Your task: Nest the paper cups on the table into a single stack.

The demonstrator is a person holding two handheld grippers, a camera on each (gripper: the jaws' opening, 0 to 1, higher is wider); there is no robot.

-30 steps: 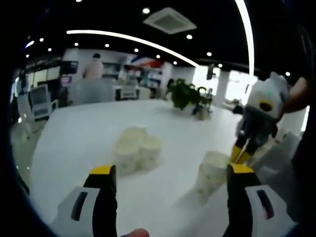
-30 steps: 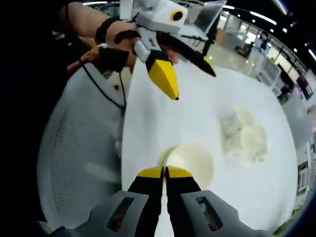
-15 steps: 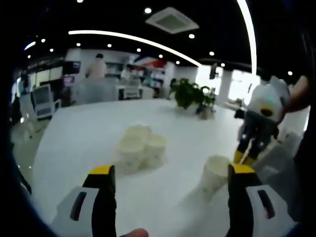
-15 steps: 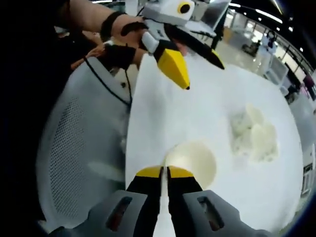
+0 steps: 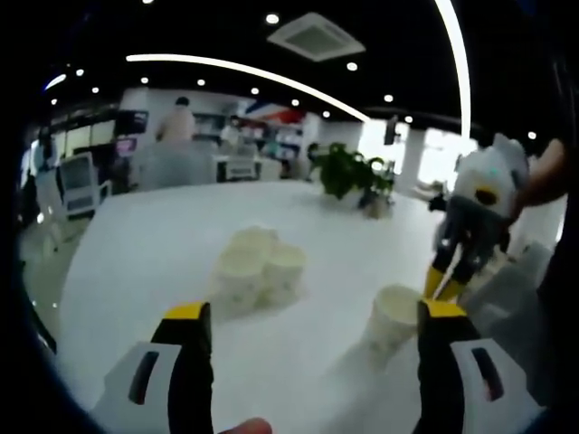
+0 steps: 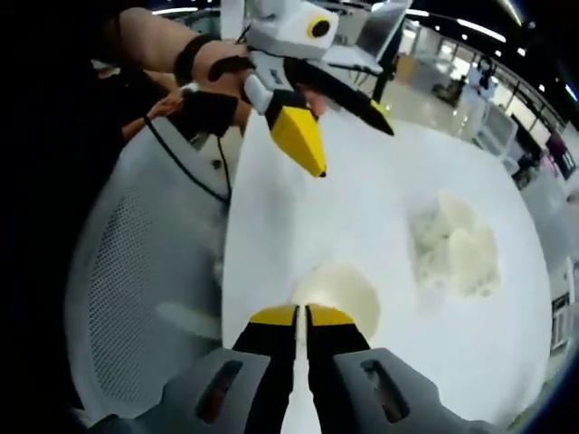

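White round table (image 5: 136, 244) in an open office, plant (image 5: 348, 174) at its far edge and a mesh chair (image 6: 136, 271) pulled up at the near side. Landmark is the cluster of paper cups (image 5: 255, 271), three or so standing upright and touching mid-table. Lone cup (image 5: 393, 316) sits well apart from the cluster, toward the table edge by the chair; in the right gripper view it is the cup mouth (image 6: 336, 291) right ahead of the jaws. Right gripper (image 6: 293, 314) has its yellow tips pressed together, apparently nipping the near rim of the lone cup, though actual contact is hard to confirm. Left gripper (image 5: 308, 312) is spread wide, holding nothing, aimed between cluster and lone cup. Risk: a thin rim pinch could slip or crush the paper wall on lifting, and the cup is close to the edge so a nudge might tip it off; swinging over could also knock the cluster. Versus a second ago: lone cup looks slightly lower and tilted in the left gripper view, left gripper shifted a little, right jaws unchanged.
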